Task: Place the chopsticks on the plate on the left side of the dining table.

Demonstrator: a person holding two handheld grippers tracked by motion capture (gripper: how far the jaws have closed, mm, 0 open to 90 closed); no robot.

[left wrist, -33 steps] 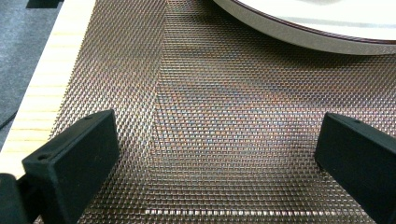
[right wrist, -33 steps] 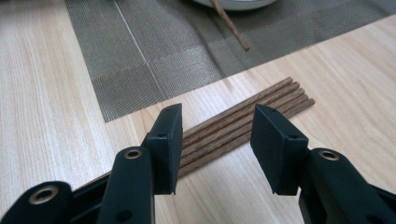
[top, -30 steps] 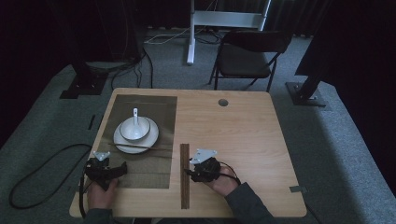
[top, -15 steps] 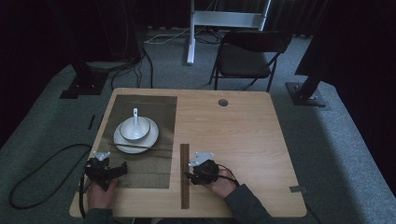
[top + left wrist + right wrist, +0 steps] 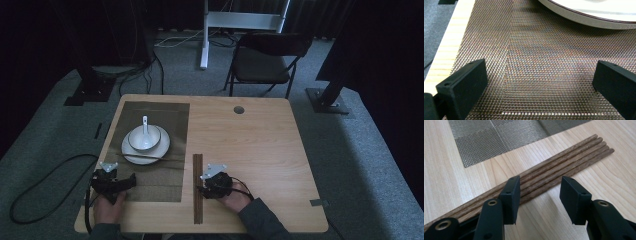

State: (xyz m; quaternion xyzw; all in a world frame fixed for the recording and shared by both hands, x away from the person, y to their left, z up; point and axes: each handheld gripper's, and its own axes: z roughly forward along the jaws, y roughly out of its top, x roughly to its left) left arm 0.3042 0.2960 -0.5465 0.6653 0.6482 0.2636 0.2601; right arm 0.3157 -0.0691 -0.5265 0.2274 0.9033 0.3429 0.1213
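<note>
A bundle of dark wooden sticks [image 5: 198, 210] [image 5: 564, 162] lies on the table just right of the woven placemat [image 5: 160, 182]. My right gripper [image 5: 206, 190] [image 5: 540, 182] hangs low over the bundle. Its jaws have just been opening. One jaw stands over the sticks and the other over bare wood, and neither pad presses on them. On the mat a white plate [image 5: 131, 159] carries a bowl [image 5: 145, 139] with a spoon [image 5: 145, 122], and thin chopsticks [image 5: 150, 158] lie along its near side. My left gripper [image 5: 122, 181] [image 5: 540, 75] is open over the mat [image 5: 536, 50], with the plate's rim [image 5: 584, 18] ahead.
The table has a round hole [image 5: 239, 109] near its far edge and bare wood on its right half. On the floor behind stand a black chair [image 5: 265, 60] and a white stand [image 5: 205, 35]. A black cable [image 5: 40, 180] loops on the carpet at the left.
My right gripper has sunk a little closer to the wooden sticks. The left gripper, plate and mat are as before.
</note>
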